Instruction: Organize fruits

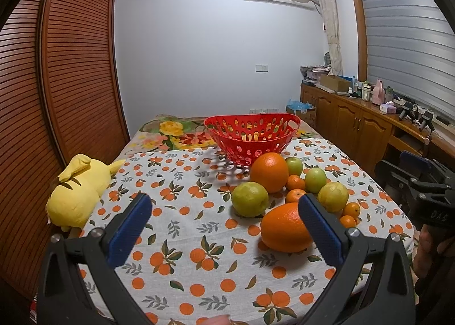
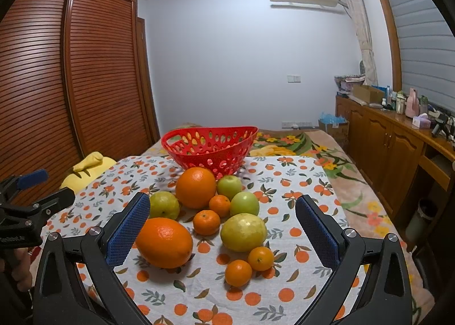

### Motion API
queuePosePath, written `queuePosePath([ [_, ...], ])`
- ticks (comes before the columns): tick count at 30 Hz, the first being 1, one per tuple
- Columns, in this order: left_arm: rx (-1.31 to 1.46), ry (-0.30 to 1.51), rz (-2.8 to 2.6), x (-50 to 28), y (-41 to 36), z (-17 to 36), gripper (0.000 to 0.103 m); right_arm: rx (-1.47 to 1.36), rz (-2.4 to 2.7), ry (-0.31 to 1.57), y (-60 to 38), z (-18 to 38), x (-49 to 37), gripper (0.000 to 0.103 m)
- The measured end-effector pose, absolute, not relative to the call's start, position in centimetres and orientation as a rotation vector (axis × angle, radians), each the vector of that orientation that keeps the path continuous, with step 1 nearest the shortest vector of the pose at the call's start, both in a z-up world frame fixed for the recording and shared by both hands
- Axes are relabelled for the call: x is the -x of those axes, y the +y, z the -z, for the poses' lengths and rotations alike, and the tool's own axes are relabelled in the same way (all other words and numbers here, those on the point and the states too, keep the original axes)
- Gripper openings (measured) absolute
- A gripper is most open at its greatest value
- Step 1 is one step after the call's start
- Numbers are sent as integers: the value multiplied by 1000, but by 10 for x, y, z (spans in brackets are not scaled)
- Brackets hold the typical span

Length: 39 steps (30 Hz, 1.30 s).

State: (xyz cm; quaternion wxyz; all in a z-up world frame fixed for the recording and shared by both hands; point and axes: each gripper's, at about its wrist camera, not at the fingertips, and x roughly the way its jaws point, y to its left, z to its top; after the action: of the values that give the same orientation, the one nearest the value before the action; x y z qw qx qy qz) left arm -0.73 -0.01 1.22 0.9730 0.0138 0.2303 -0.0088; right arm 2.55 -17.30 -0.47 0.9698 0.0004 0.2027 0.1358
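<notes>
A pile of fruit lies on an orange-print cloth point(image 1: 184, 239): two big oranges point(image 1: 285, 228) point(image 2: 164, 242), several small mandarins point(image 2: 238, 273), green apples point(image 2: 244, 203) and yellow-green fruits point(image 2: 243, 232) point(image 1: 249, 199). An empty red perforated basket point(image 1: 251, 134) point(image 2: 212, 144) stands just behind the pile. My left gripper point(image 1: 224, 228) is open and empty, left of the near orange. My right gripper point(image 2: 223, 228) is open and empty, with the pile between and beyond its fingers point(image 2: 128, 231).
A yellow plush toy point(image 1: 78, 191) lies at the cloth's left edge. A slatted wooden wardrobe point(image 1: 57, 83) stands on the left. A wooden sideboard point(image 1: 369, 123) with clutter runs along the right. A floral blanket point(image 2: 298, 143) lies behind the basket.
</notes>
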Motion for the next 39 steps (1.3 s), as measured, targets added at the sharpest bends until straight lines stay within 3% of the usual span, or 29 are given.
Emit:
queuePosePath([
  [39,-28,455,19,9,-1,-14,103,-2,-275,407,-173,4,-25,103],
])
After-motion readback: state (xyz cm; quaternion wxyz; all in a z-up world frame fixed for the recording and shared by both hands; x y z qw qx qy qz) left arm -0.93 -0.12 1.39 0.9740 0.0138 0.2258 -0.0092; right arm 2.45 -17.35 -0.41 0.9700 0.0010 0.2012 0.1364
